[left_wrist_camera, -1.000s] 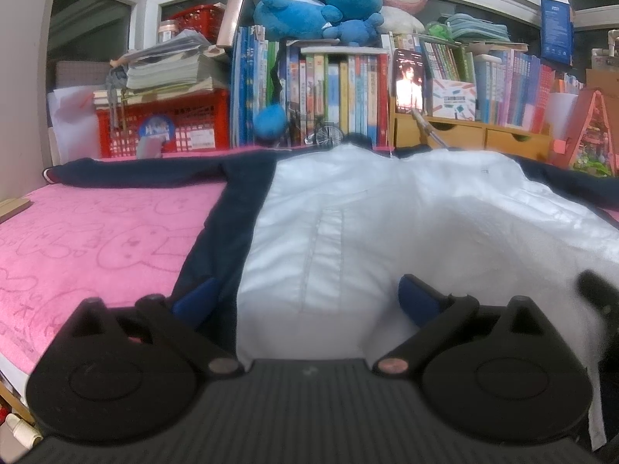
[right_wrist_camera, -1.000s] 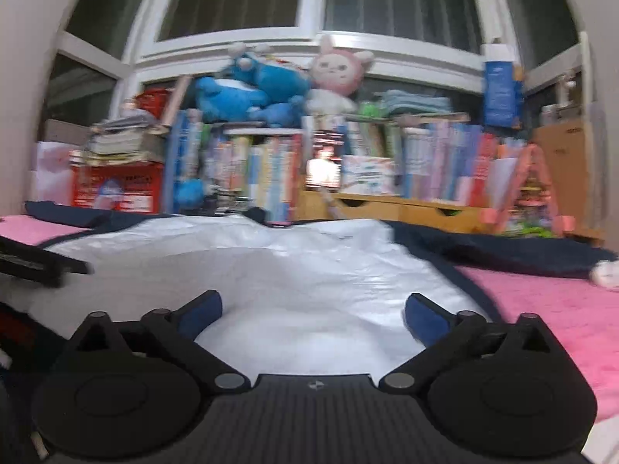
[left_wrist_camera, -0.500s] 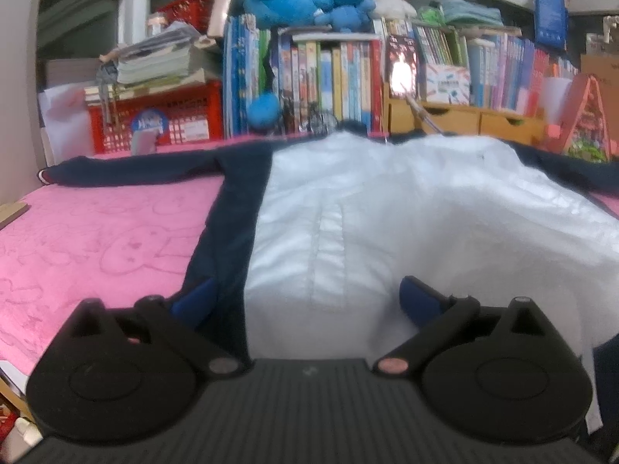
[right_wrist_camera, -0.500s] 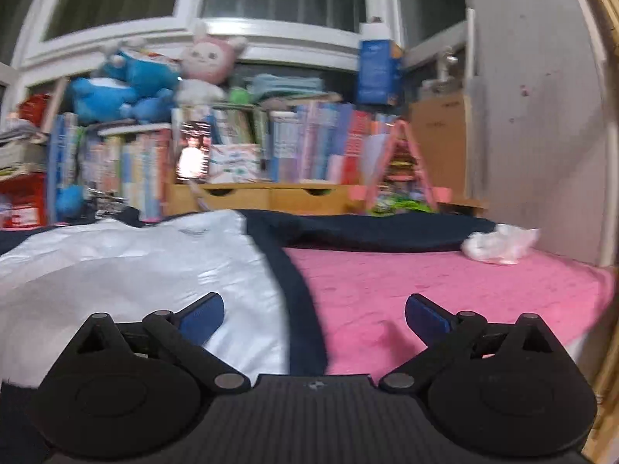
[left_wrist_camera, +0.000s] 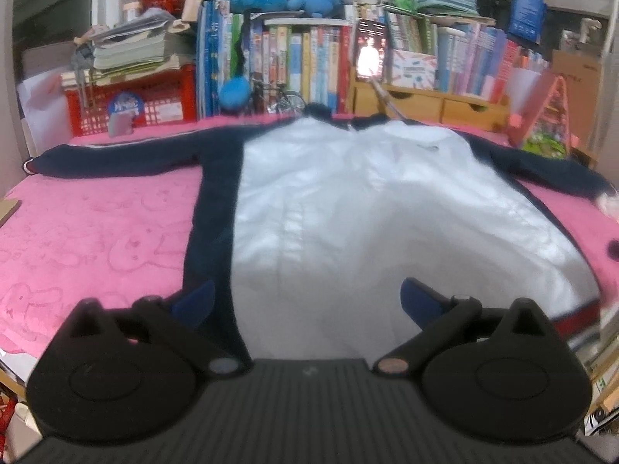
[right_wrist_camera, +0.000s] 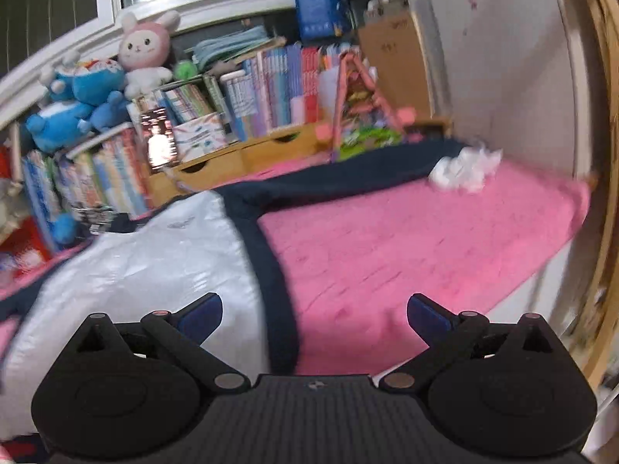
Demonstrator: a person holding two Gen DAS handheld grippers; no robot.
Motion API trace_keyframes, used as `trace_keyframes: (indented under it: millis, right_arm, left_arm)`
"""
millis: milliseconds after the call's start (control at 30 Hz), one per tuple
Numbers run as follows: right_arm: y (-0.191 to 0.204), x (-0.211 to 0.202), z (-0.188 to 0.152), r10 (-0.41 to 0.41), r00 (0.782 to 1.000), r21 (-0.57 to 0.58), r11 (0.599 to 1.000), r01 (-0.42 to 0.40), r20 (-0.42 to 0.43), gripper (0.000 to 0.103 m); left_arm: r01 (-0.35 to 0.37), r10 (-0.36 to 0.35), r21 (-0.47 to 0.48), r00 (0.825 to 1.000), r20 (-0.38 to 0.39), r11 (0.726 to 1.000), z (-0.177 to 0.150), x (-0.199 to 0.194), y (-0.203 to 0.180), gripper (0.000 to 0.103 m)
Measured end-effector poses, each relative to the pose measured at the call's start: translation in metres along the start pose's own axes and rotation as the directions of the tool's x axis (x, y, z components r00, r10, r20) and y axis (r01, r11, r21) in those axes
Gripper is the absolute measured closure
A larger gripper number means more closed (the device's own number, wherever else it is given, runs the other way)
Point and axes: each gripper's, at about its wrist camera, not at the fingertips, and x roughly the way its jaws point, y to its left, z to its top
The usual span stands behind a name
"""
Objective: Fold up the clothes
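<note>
White and navy, the jacket [left_wrist_camera: 348, 208] lies flat on the pink blanket [left_wrist_camera: 96, 232], sleeves out. Your left gripper [left_wrist_camera: 307, 297] and right gripper [right_wrist_camera: 314, 311] hover, fingers apart, holding nothing.

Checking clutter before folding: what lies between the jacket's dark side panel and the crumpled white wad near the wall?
Right wrist view: only bare pink blanket between panel and wad.

**Indoor light, fisheye warp, motion blur on the right**

Both views are evenly, moderately lit. The glossy white front of the navy-sleeved jacket [left_wrist_camera: 348, 208] shows soft sheen, and a small bright rectangular glare [left_wrist_camera: 370, 58] burns out among the books. Edges bow and darken at the corners. The right wrist view is tilted and smeared, especially along its right side.
</note>
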Motion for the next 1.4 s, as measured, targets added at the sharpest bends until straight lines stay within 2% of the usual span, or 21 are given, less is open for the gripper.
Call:
trace_keyframes:
  millis: [133,400,567,1400]
  right_arm:
    - [0.019,-0.012,-0.008,0.019,1.000,-0.074,0.997,-0.020,-0.006,0.000]
    - [0.050,-0.021,-0.025,0.051,0.998,-0.185,0.981,-0.058,-0.041,0.000]
    - [0.057,-0.020,-0.031,0.048,0.996,-0.200,0.978,-0.061,-0.070,0.000]
    - [0.058,-0.019,-0.033,0.052,0.995,-0.228,0.971,-0.070,-0.087,0.000]
  left_arm:
    - [-0.028,0.029,0.015,0.999,-0.016,0.999,-0.004,-0.004,-0.002,0.000]
    - [-0.030,0.029,-0.038,0.999,-0.046,0.999,-0.007,-0.002,0.008,0.000]
    - [-0.029,0.025,-0.059,0.998,-0.057,0.998,-0.008,-0.002,0.010,0.000]
    - [-0.032,0.027,-0.063,0.996,-0.080,0.997,-0.010,0.002,0.007,0.000]
